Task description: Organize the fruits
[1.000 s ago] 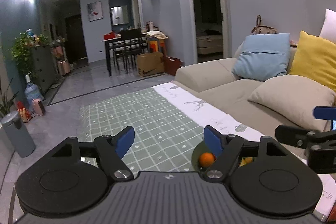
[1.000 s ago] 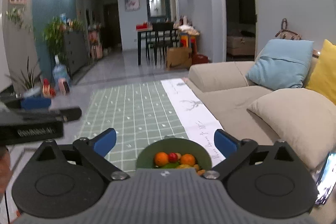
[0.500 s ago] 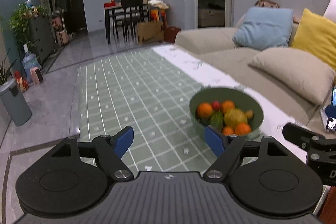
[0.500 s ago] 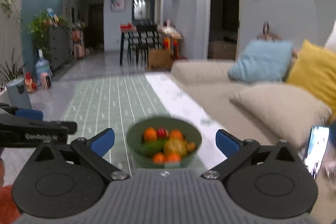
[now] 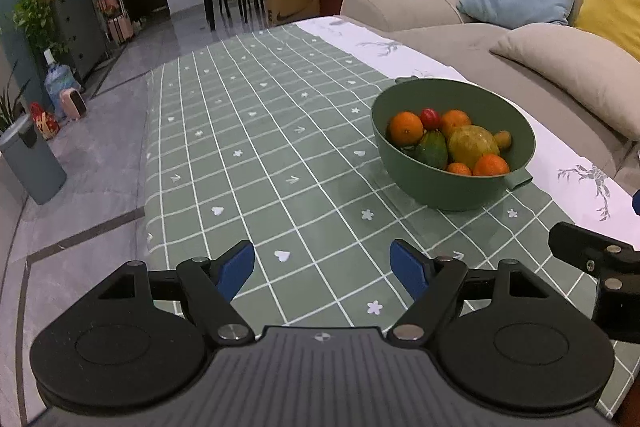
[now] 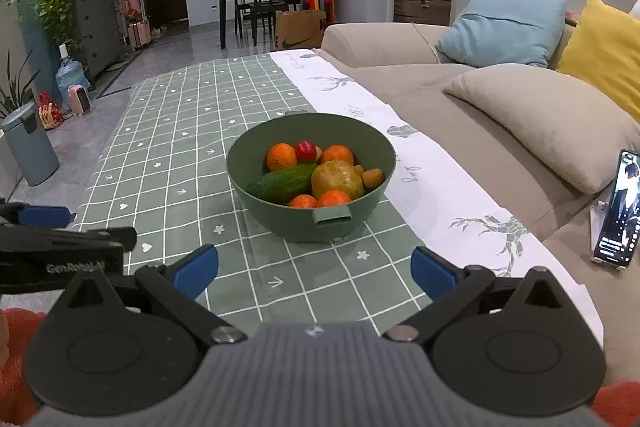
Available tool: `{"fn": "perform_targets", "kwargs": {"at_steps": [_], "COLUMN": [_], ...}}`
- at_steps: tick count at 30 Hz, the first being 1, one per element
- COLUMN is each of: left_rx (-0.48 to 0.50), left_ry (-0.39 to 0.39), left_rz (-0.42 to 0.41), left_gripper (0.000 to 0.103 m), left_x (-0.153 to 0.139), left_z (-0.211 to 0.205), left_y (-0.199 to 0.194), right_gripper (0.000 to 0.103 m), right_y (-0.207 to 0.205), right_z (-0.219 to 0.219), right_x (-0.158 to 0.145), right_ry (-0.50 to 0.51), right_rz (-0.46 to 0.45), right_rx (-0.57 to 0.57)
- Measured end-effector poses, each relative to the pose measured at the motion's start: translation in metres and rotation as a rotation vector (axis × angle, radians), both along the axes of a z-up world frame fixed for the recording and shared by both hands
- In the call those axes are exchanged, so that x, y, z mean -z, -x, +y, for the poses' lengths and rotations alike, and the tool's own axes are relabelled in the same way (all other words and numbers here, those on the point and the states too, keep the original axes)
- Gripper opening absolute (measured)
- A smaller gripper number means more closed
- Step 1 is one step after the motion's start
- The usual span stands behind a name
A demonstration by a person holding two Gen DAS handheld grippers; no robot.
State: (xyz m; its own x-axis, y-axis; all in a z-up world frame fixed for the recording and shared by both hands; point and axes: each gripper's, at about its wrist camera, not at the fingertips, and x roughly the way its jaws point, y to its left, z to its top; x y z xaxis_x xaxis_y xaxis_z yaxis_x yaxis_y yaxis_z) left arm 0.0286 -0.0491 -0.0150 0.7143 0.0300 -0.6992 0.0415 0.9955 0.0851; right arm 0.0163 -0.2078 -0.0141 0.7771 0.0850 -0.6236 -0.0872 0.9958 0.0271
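Above the near end of the table, the left gripper [image 5: 322,265] hung with its blue-tipped jaws spread wide and nothing between them, only the green checked tablecloth [image 5: 256,131] showing in the gap. The right gripper [image 6: 314,271] was likewise wide open and empty, held over the same near edge and pointed straight at the green bowl [image 6: 362,215], which stood just beyond its fingertips. The bowl sat on the cloth toward the table's sofa-side edge, close to the white patterned runner [image 6: 436,187] that ran along that edge. Inside it lay a heap of produce: a cucumber [image 6: 282,182] lying across the left side, a large yellowish round fruit [image 6: 337,180] beside it, an orange [image 6: 281,156] at the back left with a small red fruit [image 6: 305,151] touching it, another orange [image 6: 338,154] at the back right, and two more oranges [image 6: 320,200] against the near wall by the bowl's tab handle. A small brownish fruit [image 6: 373,177] rested at the right wall. From the left wrist view the bowl [image 5: 448,187] stood ahead and to the right. A lit phone [image 6: 618,211] leaned upright on the beige sofa [image 6: 480,147] beyond the table's right edge.
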Motion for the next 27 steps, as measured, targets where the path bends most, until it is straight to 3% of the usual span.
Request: {"fn": "perform_targets", "kwargs": {"at_steps": [27], "left_rx": [-0.009], "left_ry": [0.005], "left_rz": [0.014], "left_gripper": [0.091], "left_x": [-0.0031], "left_z": [-0.0042], "left_y": [-0.0035], "right_gripper": [0.098], "right_y": [-0.0013], "right_z": [-0.0042], "right_x": [-0.0037], "right_ry": [-0.034], "right_rz": [-0.032], "right_rx": [0.0]}}
